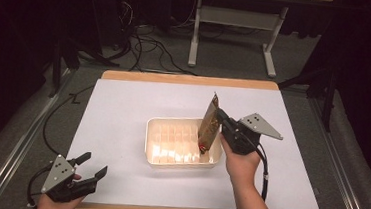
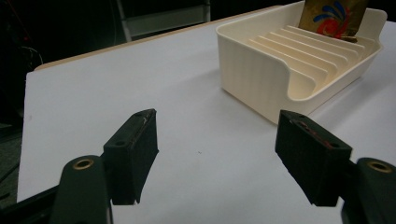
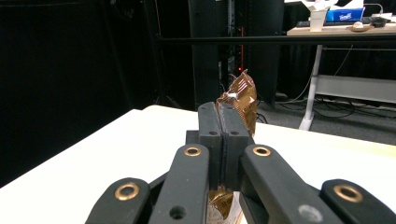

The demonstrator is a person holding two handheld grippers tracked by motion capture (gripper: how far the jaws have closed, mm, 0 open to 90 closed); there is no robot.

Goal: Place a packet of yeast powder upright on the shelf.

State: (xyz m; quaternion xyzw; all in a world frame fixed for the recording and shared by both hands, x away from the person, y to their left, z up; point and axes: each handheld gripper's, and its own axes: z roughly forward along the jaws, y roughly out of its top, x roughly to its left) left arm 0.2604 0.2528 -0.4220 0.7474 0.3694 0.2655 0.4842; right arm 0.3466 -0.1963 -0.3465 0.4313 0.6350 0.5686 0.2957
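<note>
Right tongs (image 1: pixel 221 121) are clamped on a shiny gold foil snack packet (image 1: pixel 209 126), apparently slotting it upright into the cream ribbed plastic tray (image 1: pixel 152 147)'s right end. Left tongs (image 1: pixel 91 169), apart, idle well left of it. Next: seat, release.

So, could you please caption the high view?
Right gripper lowers a gold packet into a ridged tray; left gripper rests open.

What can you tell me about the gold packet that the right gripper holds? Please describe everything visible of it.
The gold packet is a thin, flat foil-like pouch, shiny brown-gold, with a red and blue swirl printed low on one face. Its crimped top edge looks crinkled. It stands nearly upright, leaning slightly, with its lower end in the right end of the cream ribbed tray. The right gripper is shut on its edge, jaws pressed together around it.
</note>
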